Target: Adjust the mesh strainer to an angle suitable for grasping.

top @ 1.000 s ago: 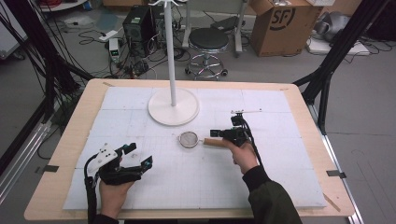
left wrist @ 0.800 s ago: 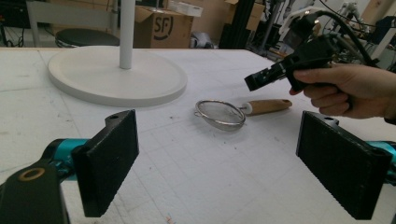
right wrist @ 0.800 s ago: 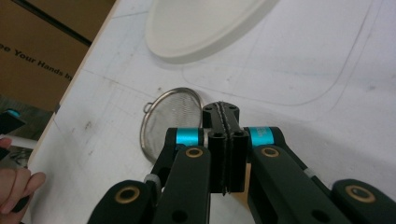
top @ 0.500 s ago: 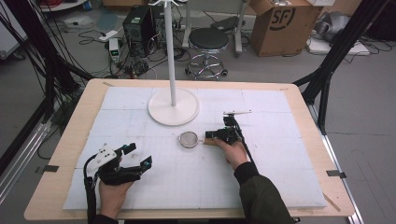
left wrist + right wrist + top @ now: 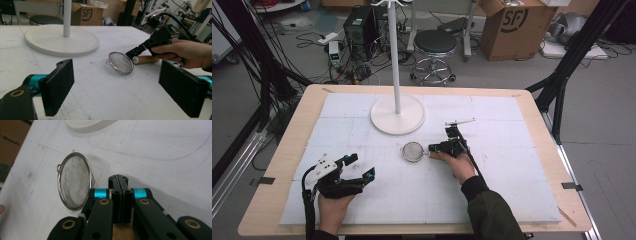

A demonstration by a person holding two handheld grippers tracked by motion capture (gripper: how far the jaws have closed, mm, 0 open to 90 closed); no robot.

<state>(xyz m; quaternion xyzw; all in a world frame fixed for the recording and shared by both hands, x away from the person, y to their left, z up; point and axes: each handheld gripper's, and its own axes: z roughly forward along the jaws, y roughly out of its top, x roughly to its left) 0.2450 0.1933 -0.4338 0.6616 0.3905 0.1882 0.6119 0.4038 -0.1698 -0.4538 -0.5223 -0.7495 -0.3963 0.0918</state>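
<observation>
The right hand-held gripper (image 5: 451, 146), jaws shut, has sunk onto the strainer (image 5: 413, 151) handle; left hand-held gripper (image 5: 361, 167) gapes, idle.

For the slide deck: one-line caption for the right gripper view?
Shut right hand-held gripper beside a mesh strainer lying on the white mat.

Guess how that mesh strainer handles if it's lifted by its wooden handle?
Mesh strainer probably stays stiff: wire rim, short wooden handle. Likely light, since the bowl is thin mesh, though head-heavy enough to droop in a loose grip. The rounded bowl already sits tilted on the mat, so a push may rock it.
</observation>
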